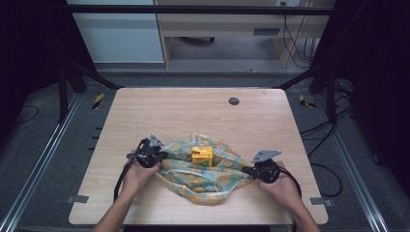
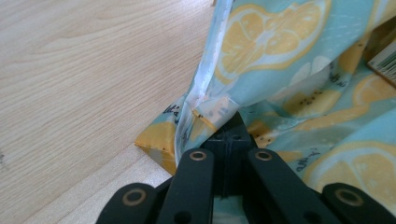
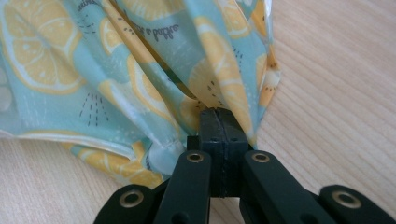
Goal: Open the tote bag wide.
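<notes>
Far half of table (image 1: 193,104) open, just a small dark disc (image 1: 234,101), probably a cable port. Near middle blocked by bunched lemon-print cloth (image 1: 208,176) with yellow box (image 1: 202,155) on it. Bare wood left, right of cloth.

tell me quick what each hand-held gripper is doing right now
Left hand-held gripper: closed, pinching the left edge of the lemon-print cloth.
Right hand-held gripper: closed, pinching the cloth's right end.

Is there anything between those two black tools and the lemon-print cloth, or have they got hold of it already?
Nothing is in the way. The left tool and right tool are each shut on an edge of the cloth, which lies on the table around a yellow box.
</notes>
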`<state>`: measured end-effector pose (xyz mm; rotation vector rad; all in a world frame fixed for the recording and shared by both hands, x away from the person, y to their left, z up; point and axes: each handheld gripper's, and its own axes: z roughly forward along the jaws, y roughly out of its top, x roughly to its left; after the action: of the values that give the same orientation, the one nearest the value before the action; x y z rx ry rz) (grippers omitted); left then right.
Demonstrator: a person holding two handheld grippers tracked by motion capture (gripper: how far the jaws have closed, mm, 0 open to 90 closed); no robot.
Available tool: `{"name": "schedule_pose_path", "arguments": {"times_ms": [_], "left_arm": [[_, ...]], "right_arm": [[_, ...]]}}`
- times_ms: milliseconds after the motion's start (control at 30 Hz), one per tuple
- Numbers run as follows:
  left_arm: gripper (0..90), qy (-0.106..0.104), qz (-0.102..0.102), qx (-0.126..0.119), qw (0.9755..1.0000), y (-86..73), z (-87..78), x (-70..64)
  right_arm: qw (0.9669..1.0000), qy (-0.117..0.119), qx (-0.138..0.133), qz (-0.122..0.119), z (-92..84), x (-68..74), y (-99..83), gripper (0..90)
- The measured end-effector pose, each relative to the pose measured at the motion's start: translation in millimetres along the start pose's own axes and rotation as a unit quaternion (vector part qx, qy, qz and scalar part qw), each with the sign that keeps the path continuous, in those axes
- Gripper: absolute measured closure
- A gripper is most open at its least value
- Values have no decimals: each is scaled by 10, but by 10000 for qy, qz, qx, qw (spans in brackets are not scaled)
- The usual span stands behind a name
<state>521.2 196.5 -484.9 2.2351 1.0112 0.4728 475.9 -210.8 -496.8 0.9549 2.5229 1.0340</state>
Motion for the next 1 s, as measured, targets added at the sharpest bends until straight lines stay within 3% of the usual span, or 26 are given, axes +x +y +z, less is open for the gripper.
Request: {"name": "schedule_pose_path", "arguments": {"times_ms": [200, 367, 467, 567, 633, 700, 833, 1000], "left_arm": [[900, -194, 107, -568, 9981, 72, -286, -103], [900, -302, 187, -872, 9956, 152, -455, -173], [899, -183, 216, -1027, 9943, 170, -561, -164], [887, 54, 164, -1026, 9946, 121, -661, -66], [883, 203, 17, -1036, 9944, 50, -719, 38], [883, 324, -116, -983, 9946, -35, -768, 149], [848, 555, -233, -866, 9944, -216, -833, 315], [549, 931, -343, -816, 9917, -389, -841, 419]], "right_arm": [[9983, 100, -547, -160, -120, 124, 171, 900], [9952, 142, -911, -317, -177, 199, 326, 900], [9933, 117, -1124, -249, -248, 200, 369, 900], [9897, 14, -1429, -123, -375, 168, 377, 895], [9871, -187, -1592, -3, -469, 122, 356, 892], [9843, -484, -1677, 263, -541, 54, 304, 887], [9776, -1148, -1568, 811, -587, -103, 141, 783], [9690, -1866, -1173, 1113, -548, -236, -12, 482]]}}
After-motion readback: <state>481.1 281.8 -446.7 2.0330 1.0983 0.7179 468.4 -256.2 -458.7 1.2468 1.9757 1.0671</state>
